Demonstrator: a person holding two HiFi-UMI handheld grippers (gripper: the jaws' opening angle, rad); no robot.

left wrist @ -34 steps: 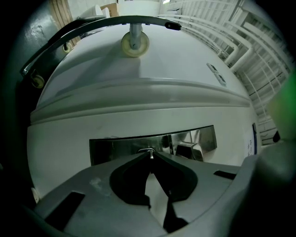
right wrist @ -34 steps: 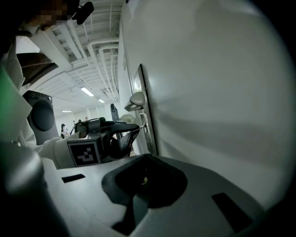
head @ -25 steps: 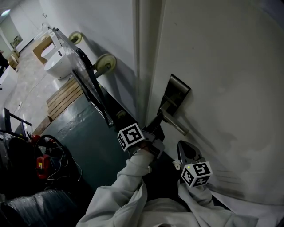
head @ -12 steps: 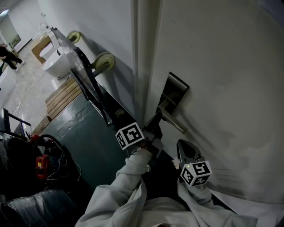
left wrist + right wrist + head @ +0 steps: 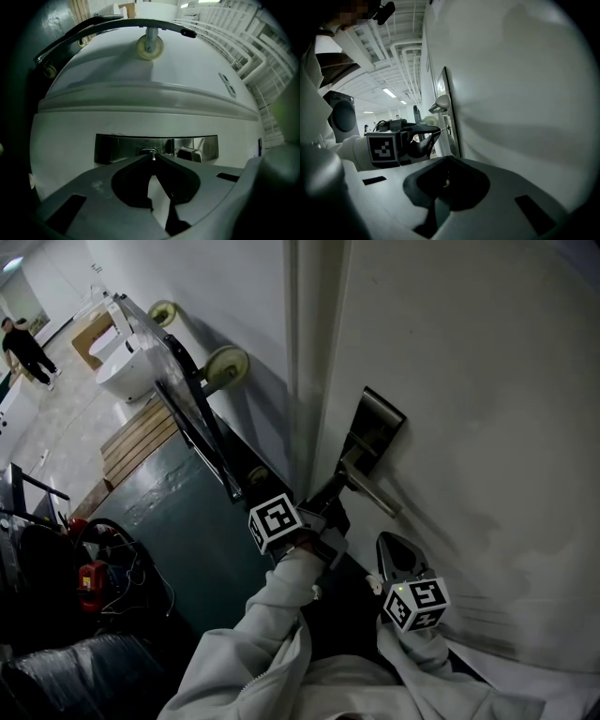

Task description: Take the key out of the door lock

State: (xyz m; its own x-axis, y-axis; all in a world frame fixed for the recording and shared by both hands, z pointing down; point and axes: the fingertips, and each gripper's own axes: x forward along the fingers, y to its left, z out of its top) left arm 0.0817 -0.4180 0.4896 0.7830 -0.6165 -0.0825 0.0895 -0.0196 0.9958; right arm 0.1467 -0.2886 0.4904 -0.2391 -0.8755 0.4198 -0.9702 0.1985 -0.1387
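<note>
Squarely level, the left gripper (image 5: 153, 158) points straight at the door (image 5: 469, 381), with a pale fabric sleeve (image 5: 272, 615) stretched out behind it. Its matt grey plastic jaws are clenched on the thin metal key (image 5: 153, 154), which sits in the long brushed-steel lock plate (image 5: 117, 147). Just beside the key, the smooth, rounded lever handle (image 5: 190, 153) projects from the same plate. The right gripper (image 5: 448, 158) is held back nearer the person's body, close alongside the door's flat white face. Its jaws are pressed together with nothing between them. Each gripper carries a cube (image 5: 275, 521) of black-and-white square markers.
</note>
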